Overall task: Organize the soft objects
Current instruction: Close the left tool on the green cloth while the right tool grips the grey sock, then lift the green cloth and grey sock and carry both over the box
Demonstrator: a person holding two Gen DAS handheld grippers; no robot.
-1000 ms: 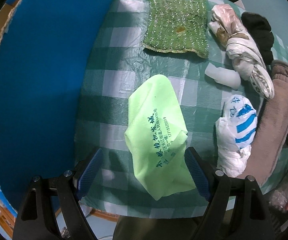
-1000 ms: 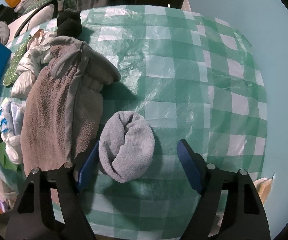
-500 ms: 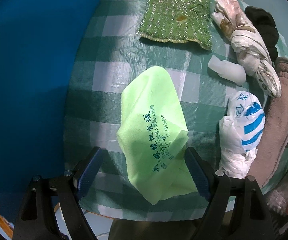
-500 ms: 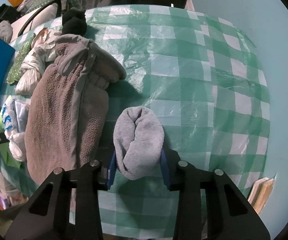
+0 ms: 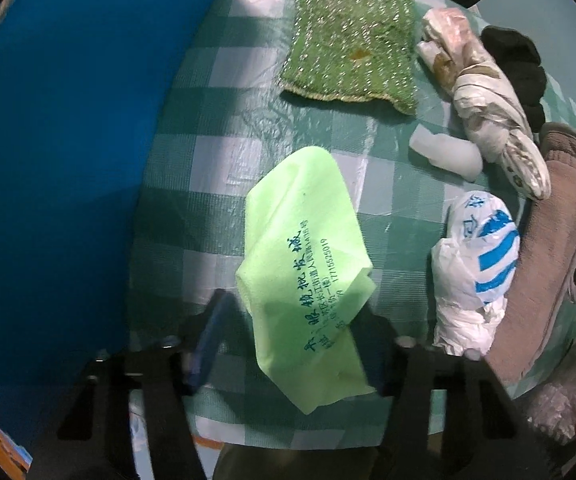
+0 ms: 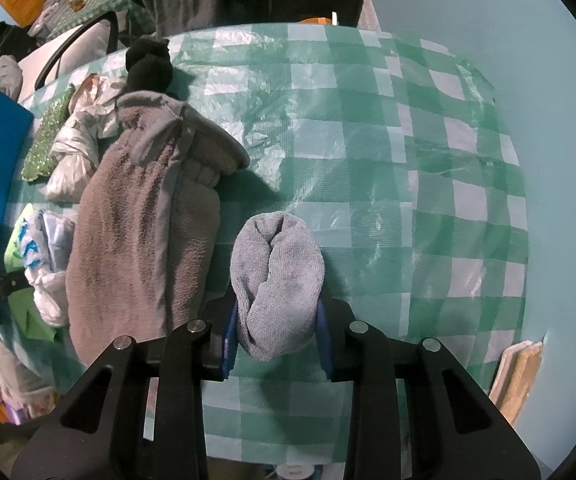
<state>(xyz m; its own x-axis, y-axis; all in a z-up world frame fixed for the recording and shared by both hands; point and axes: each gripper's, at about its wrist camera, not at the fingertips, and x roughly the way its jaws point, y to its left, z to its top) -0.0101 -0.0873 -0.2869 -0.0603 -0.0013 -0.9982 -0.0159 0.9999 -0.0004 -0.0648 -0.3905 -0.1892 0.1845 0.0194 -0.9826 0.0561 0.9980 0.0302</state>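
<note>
My right gripper (image 6: 275, 340) is shut on a rolled grey towel (image 6: 277, 280) that rests on the green checked tablecloth (image 6: 368, 152). A brown fleece mitt (image 6: 143, 220) lies just left of it. My left gripper (image 5: 288, 344) has its jaws partly closed around the near end of a lime green cloth with blue print (image 5: 304, 264), not clamped tight. A white and blue plastic bag (image 5: 472, 268) lies to its right, next to the brown mitt (image 5: 544, 264).
A glittery green scrub cloth (image 5: 352, 44) lies at the back. A crumpled white bag (image 5: 484, 96), a clear plastic piece (image 5: 446, 152) and a black sock (image 5: 516, 64) sit at the back right. A blue board (image 5: 67, 140) stands on the left.
My right gripper closed on the grey towel. My left gripper's jaws narrowed around the lime cloth and moved slightly forward.
</note>
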